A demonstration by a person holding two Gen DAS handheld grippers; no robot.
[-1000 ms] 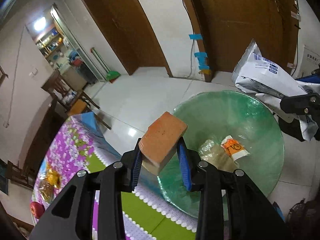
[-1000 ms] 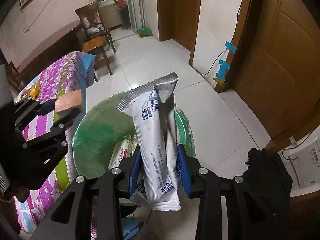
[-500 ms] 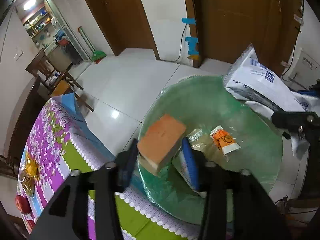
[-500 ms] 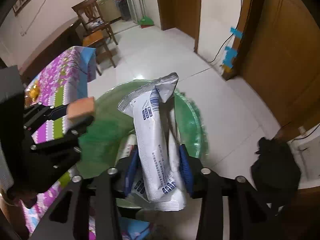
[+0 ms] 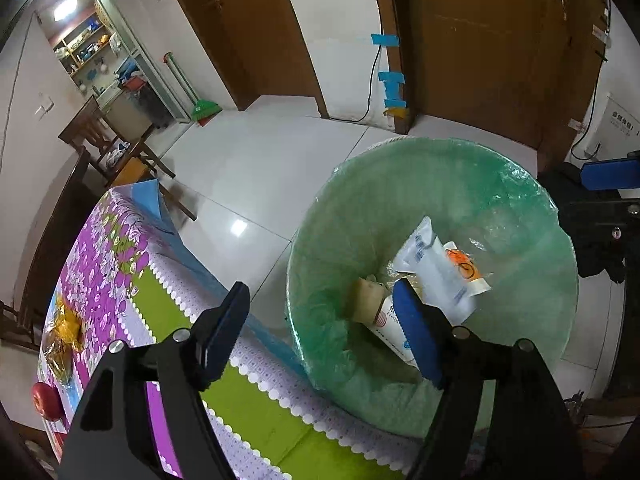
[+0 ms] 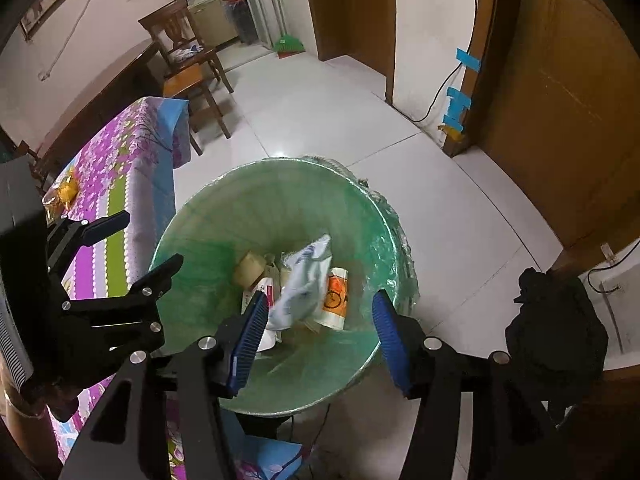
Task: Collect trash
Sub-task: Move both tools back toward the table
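Note:
A round bin with a green liner (image 5: 520, 184) (image 6: 192, 220) stands on the floor beside the table. Inside lie a white and blue wrapper (image 5: 436, 264) (image 6: 304, 276), an orange-printed packet (image 5: 464, 268) (image 6: 334, 300), a white tube (image 5: 390, 328) and a tan sponge block (image 5: 368, 294) (image 6: 250, 266). My left gripper (image 5: 320, 328) is open and empty above the bin's near rim; it also shows in the right wrist view (image 6: 148, 240). My right gripper (image 6: 318, 336) is open and empty over the bin.
A table with a purple and green floral cloth (image 5: 120, 264) (image 6: 120, 160) holds a red apple (image 5: 44, 400) and gold wrappers (image 5: 64, 328). A wooden chair (image 6: 188, 64), a green broom (image 6: 286, 42), brown doors (image 6: 560, 100) and a dark cloth heap (image 6: 556, 320) surround the bin.
My left gripper opened and the tan block fell into the bin. My right gripper opened and the white and blue wrapper dropped into the bin.

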